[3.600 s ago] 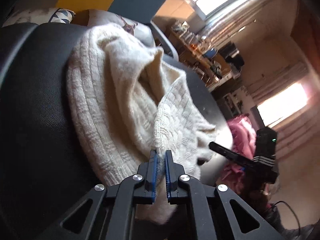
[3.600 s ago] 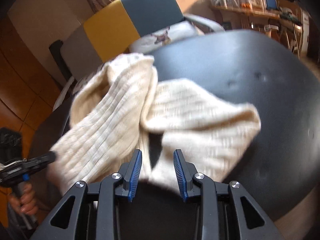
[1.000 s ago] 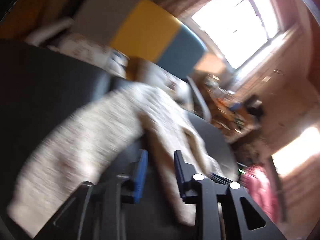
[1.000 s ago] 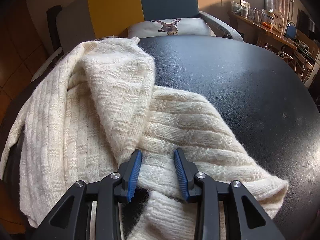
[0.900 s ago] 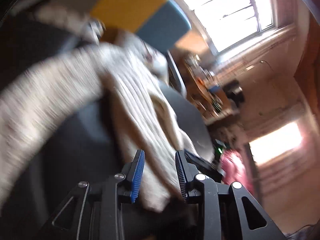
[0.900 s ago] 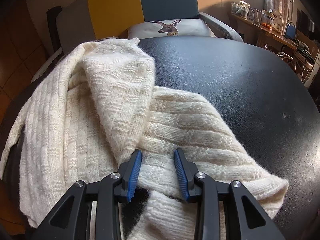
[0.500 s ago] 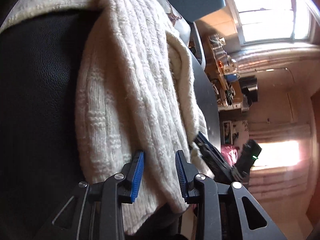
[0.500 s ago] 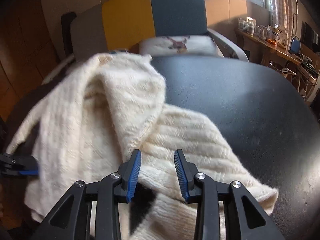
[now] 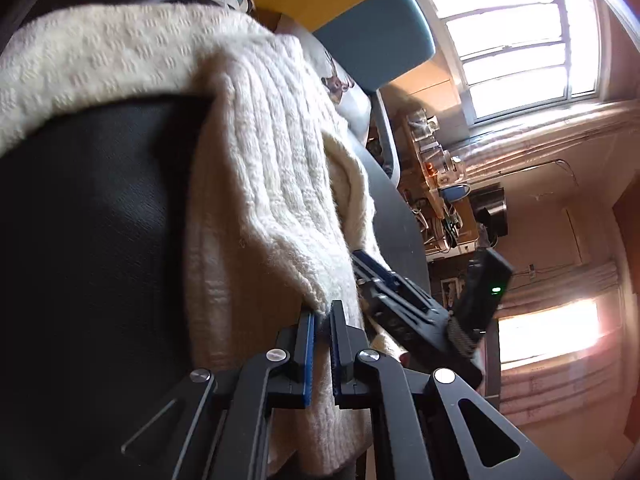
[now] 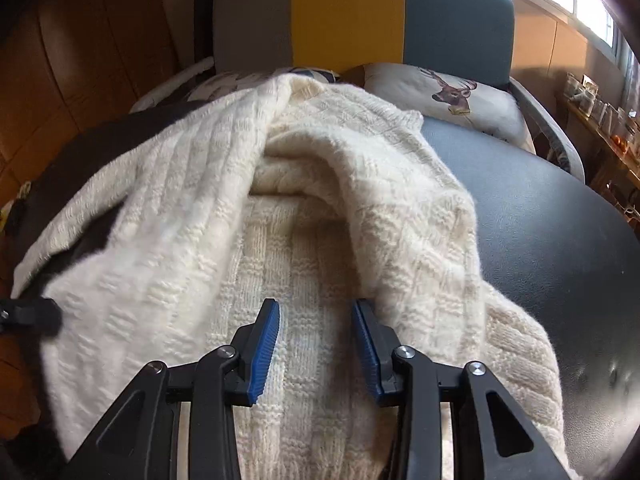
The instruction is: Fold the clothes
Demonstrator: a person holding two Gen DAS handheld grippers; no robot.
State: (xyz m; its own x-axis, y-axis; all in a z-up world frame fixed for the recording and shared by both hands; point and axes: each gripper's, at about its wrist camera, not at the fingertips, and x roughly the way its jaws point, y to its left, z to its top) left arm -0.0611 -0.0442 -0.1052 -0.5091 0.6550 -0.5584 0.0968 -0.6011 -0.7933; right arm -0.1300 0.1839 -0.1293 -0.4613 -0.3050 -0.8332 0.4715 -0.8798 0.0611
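- Sweater (image 10: 328, 208): cream, thick knit, lying rumpled on the black tabletop (image 10: 560, 208), with one side spilling over the near edge.
- Left claw (image 9: 322, 320) has its blue pads nearly together, pinching a ribbed edge of the knit that looks like a cuff or hem.
- Right claw (image 10: 316, 320) stands wide open just above the flat middle panel, holding nothing; a raised fold lies close against its right pad.
- To do this step well, the open claw should probably bite a single edge, not the bunched fold, so both claws can draw the fabric flat.
- Knit is bulky and fuzzy, with ribs and checked blocks; it will likely stretch and sag, so lift gently.
- Tabletop looks like smooth, slightly grained leather; the wool may slide on it.
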